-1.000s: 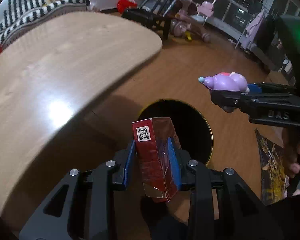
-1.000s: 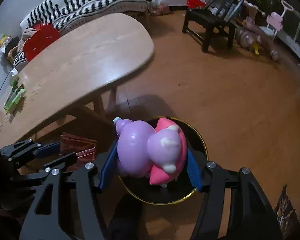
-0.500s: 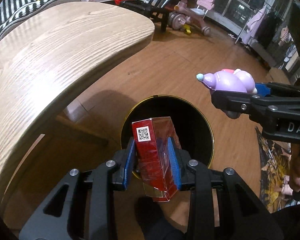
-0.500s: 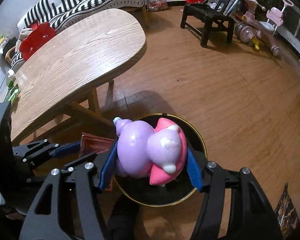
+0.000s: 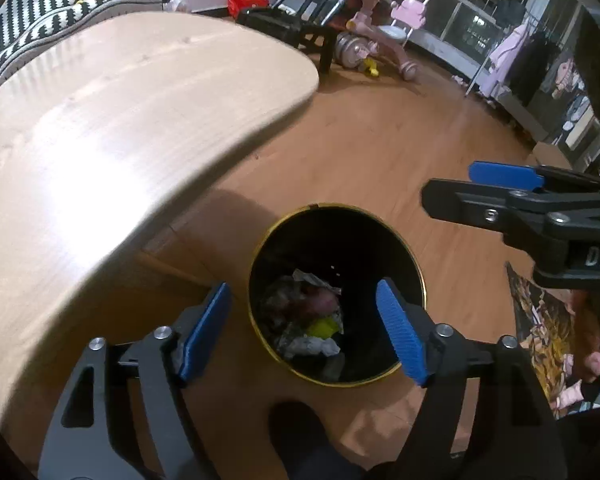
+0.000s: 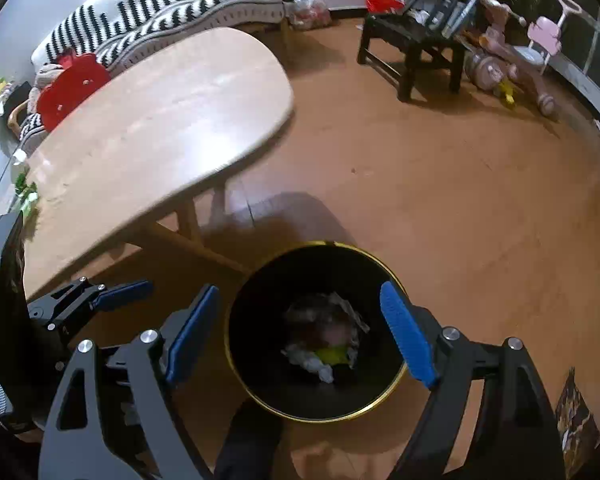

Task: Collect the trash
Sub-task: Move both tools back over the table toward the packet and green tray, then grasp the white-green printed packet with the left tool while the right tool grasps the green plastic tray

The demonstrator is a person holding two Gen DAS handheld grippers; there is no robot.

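The only writing readable here is the white letters "DA" on the black body of the right gripper [image 5: 504,184], which is reaching in from the right edge of the left wrist view; the rest of the word is running off the frame. Both grippers are hanging above the trash bin [image 5: 414,264], a round black can with a gold rim standing on the wooden floor [image 5: 380,140] just beside the table [image 5: 120,120]. The left gripper [image 5: 302,332] is standing with its 2 blue pads wide apart and nothing between them, and the right gripper [image 6: 300,332] is spread the same way, holding nothing. Crumpled trash [image 5: 304,320] is lying at the bottom of the bin, pale wrappers with a yellow-green scrap and something pinkish among them.

The right wrist view is showing the table's legs, a red object [image 6: 70,92] at its far side, green packets [image 6: 28,196] at its left end, and the left gripper [image 6: 116,294] from the side. The left wrist view alone is showing the person's fingers [image 5: 596,356] at the right edge. A striped sofa [image 6: 172,20], a black chair [image 6: 416,40] and a pink tricycle [image 6: 516,56] are standing well apart across the room.
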